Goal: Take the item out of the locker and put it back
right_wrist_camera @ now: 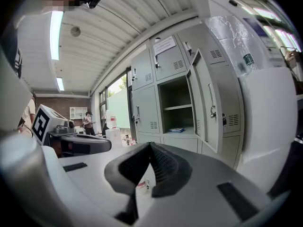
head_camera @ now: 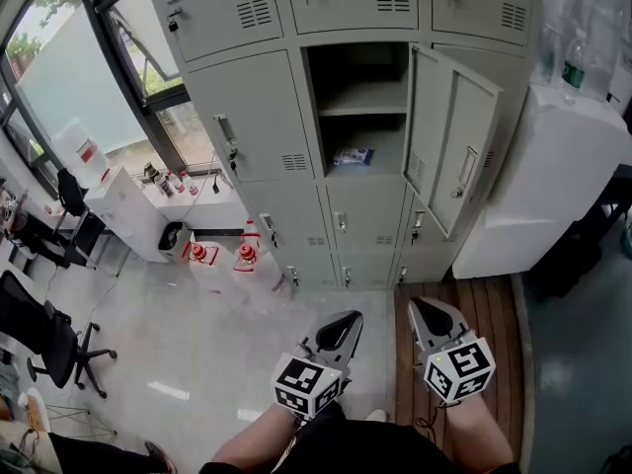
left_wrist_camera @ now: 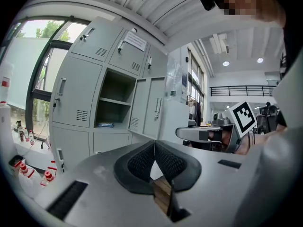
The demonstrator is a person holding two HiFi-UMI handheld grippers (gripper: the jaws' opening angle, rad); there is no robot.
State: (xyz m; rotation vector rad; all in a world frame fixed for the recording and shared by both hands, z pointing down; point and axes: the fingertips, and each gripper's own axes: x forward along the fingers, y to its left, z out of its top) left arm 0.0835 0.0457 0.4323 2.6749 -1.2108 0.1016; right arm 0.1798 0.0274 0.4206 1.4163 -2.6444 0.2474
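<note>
While left gripper [head_camera: 350, 317] and right gripper [head_camera: 416, 305] jaws meet empty, the item [head_camera: 353, 155] looks indistinct.

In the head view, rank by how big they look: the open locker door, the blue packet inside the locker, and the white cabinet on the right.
Largest: white cabinet.
Then: open locker door, seen partly edge-on.
Smallest by far: blue packet.

Grey left gripper [head_camera: 346, 320] and right gripper [head_camera: 420, 307], black ribbed pads [left_wrist_camera: 141, 162], black-white marker cubes [head_camera: 307, 384]
</note>
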